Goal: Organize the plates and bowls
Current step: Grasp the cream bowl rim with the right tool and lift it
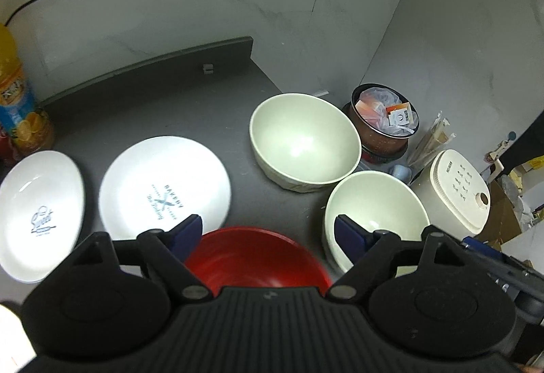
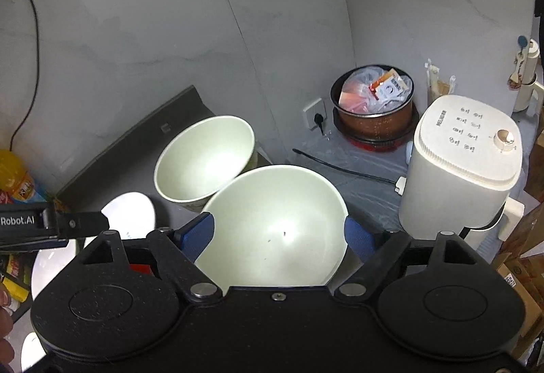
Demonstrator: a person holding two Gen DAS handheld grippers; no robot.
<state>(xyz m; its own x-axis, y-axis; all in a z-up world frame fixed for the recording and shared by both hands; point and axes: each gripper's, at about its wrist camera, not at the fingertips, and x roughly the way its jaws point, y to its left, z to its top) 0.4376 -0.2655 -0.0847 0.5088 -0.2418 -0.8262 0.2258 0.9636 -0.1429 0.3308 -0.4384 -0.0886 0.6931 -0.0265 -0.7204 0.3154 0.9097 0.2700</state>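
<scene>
In the left wrist view my left gripper stands open above a red bowl, whose near part is hidden by the gripper body. Two white printed plates lie to its left on the dark counter. Two pale green bowls stand to the right, one further back and one nearer. In the right wrist view my right gripper is open over the nearer pale bowl. Its blue pads sit at the bowl's sides as seen from above, with no grip visible. The farther pale bowl stands behind.
A brown pot stuffed with plastic bags and a white appliance stand at the right by the wall. A black cable runs between them. An orange drink bottle stands at the far left. Cardboard boxes crowd the right edge.
</scene>
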